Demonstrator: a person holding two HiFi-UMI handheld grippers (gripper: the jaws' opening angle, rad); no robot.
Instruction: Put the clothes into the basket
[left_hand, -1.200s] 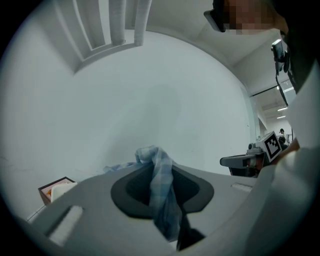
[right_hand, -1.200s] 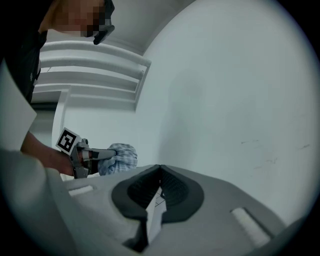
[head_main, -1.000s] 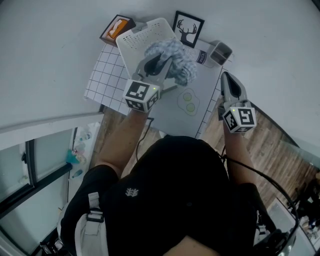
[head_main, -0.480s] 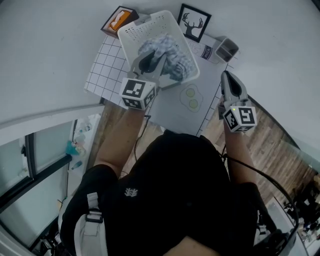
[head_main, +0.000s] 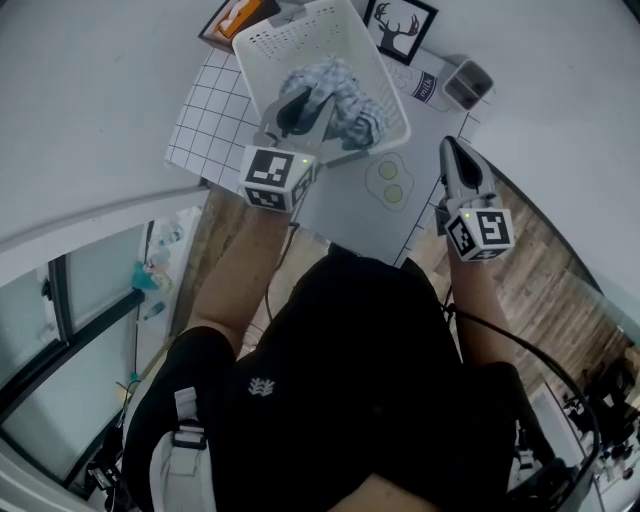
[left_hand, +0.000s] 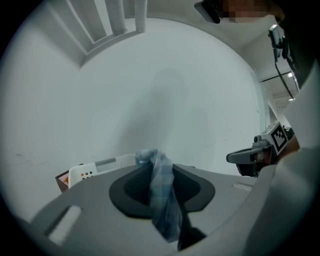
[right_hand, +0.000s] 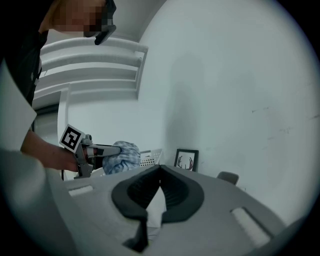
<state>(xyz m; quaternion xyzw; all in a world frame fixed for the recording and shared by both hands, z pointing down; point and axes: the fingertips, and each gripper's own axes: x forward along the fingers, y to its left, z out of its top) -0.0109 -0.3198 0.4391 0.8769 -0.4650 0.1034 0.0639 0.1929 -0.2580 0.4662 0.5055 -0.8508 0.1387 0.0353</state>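
A white perforated basket (head_main: 262, 45) stands on the table at the back. A bundle of blue-and-white checked clothes (head_main: 345, 100) hangs inside it from my left gripper (head_main: 298, 108). The jaws pinch a fold of the cloth (left_hand: 162, 195) and are opening. The basket rim (left_hand: 100, 167) shows just beyond the left gripper (left_hand: 156, 161). My right gripper (head_main: 452, 150) hovers to the right of the basket over the table edge, its jaws shut with nothing between them. From the right gripper (right_hand: 160, 168) view the bundle (right_hand: 122, 155) shows at the left, above the basket (right_hand: 150, 157).
A framed deer picture (head_main: 402, 25) leans on the wall behind the basket. An orange box (head_main: 235, 15) sits at the back left and a small grey container (head_main: 468, 82) at the back right. A grid-patterned mat (head_main: 215, 120) and a sheet with two green circles (head_main: 388, 185) cover the table.
My left gripper has carried the clothes bundle from over the basket's right rim down into the basket. The right gripper has stayed in place.
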